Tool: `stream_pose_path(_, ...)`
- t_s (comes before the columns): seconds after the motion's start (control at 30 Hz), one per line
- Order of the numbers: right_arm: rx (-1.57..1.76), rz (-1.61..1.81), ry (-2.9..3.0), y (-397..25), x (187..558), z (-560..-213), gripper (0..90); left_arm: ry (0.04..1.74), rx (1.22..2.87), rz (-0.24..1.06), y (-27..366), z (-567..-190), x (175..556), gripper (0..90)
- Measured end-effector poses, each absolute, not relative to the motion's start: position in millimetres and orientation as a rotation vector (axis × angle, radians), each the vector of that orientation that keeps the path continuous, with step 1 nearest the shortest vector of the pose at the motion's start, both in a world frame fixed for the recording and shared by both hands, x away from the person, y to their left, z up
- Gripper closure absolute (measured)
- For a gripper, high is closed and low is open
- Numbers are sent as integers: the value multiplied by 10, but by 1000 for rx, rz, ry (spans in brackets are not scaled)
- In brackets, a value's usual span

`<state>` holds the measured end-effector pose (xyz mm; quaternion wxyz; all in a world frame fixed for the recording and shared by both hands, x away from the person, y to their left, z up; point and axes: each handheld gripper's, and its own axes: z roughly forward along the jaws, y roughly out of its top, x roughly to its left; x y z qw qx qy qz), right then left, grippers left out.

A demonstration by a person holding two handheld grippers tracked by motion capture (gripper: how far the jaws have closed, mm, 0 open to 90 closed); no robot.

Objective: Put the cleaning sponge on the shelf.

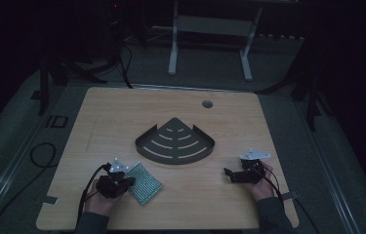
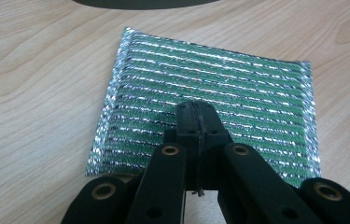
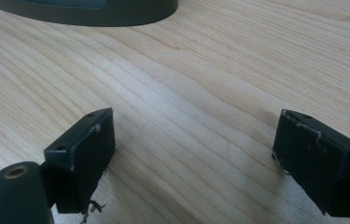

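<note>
We held 2 handheld grippers over a pale wooden table (image 1: 122,112), and we describe everything by its place relative to the dark fan-shaped tray (image 1: 175,142) at the table's middle.

Nearest to us, on the near left of the tray, the left gripper (image 1: 131,181) sat over a flat, shiny green and silver foil pouch (image 1: 144,183). In the left gripper view its 2 black jaws were pressed together, tips meeting above the pouch's near half (image 2: 210,93). We could not tell whether any foil was pinched between them; they seemed simply closed on themselves. The pouch lay flat on the wood, apart from the tray's curved rim.

On the near right of the tray, the right gripper (image 1: 227,173) hovered low over bare wood, its jaws spread wide apart and holding nothing.

Farther off, the tray lay empty, with curved slots cut through its floor. Beyond it, a small round hole (image 1: 207,104) pierced the tabletop.

We judged the risk to be this: closed tips could only push the slick foil, sliding or crumpling the pouch across the wood instead of lifting it. A thin pinch might also let it slip free before reaching the tray.
</note>
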<state>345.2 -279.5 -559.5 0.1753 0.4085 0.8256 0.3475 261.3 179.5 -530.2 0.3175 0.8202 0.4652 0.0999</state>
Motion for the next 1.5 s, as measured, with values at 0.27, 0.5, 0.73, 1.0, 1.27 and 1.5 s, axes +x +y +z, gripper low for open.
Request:
stream_pose_path(0.27,1158,985,2339,-2795,3452,-5595,125,1284,2139,299,1891,-5302,2660,900)
stream_pose_path(0.5,1158,985,2339,-2795,3452,-5595,125,1332,2114,318,2068,-5299,2738,900)
stream_pose_path(0.73,1157,985,2339,-2795,3452,-5595,125,1366,2092,322,2180,-5301,2818,900)
stream_pose_path(1.0,1158,985,2338,-2795,3451,-5595,125,1415,2069,351,2303,-5299,2989,898)
stream_pose_path(1.27,1158,985,2338,-2795,3450,-5595,126,1455,2038,357,2383,-5268,3042,882)
stream_pose_path(1.5,1158,985,2338,-2795,3450,-5595,126,1370,2061,301,2236,-5188,2855,881)
